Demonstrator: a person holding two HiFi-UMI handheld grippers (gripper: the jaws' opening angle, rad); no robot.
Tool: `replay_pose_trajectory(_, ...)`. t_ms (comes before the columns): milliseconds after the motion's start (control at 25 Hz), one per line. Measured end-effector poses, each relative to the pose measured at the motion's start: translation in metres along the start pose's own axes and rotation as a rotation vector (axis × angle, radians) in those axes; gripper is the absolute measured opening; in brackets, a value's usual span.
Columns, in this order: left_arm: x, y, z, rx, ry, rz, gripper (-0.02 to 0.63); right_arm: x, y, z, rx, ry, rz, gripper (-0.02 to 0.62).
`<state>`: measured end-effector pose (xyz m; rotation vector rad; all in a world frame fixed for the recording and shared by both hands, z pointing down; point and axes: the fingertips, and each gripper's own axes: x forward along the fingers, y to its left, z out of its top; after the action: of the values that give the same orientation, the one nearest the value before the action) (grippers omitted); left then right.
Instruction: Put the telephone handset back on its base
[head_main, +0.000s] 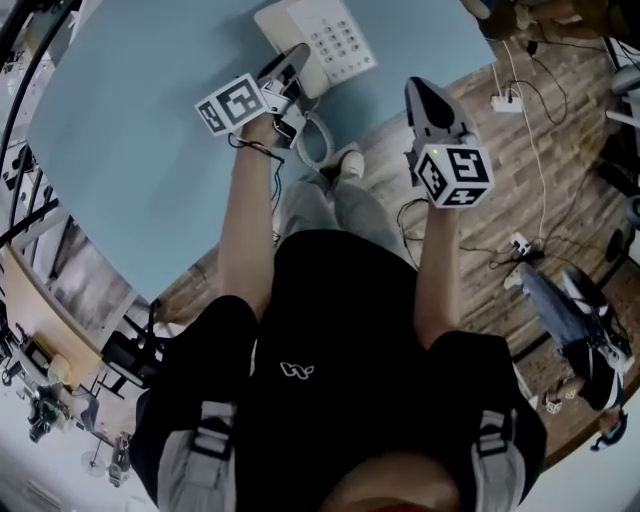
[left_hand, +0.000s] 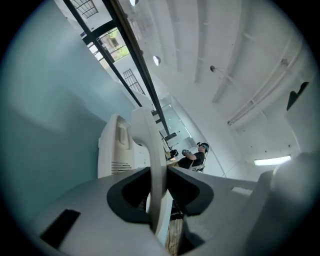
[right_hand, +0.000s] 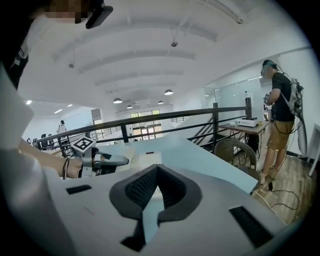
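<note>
The white telephone base (head_main: 322, 38) with its keypad lies at the far edge of the pale blue table (head_main: 150, 130). My left gripper (head_main: 292, 60) hovers just at the base's near left side, shut on the white handset (left_hand: 150, 150), which runs edge-on between the dark pads. The base (left_hand: 114, 150) stands close behind the handset in the left gripper view. Right of the table's edge, above the wooden floor, my right gripper (head_main: 420, 92) is raised, its jaws together with nothing in them. From the right gripper view, the left gripper (right_hand: 116, 160) sits over the base (right_hand: 146, 159).
A power strip (head_main: 506, 102) and cables trail over the wooden floor on the right. A person (head_main: 585, 330) sits low at the right edge. A wicker chair (right_hand: 235, 150), a railing (right_hand: 165, 117) and a standing person (right_hand: 280, 95) lie beyond the table.
</note>
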<state>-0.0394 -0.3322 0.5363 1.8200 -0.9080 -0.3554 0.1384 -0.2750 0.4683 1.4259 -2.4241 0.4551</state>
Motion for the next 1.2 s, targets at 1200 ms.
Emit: replay_pose_trajectory(1200,-0.028,0.025,-0.011,0.184,0.084,0.356,0.093,0.014,0.031,0.000,-0.017,0.014,0.089,-0.005)
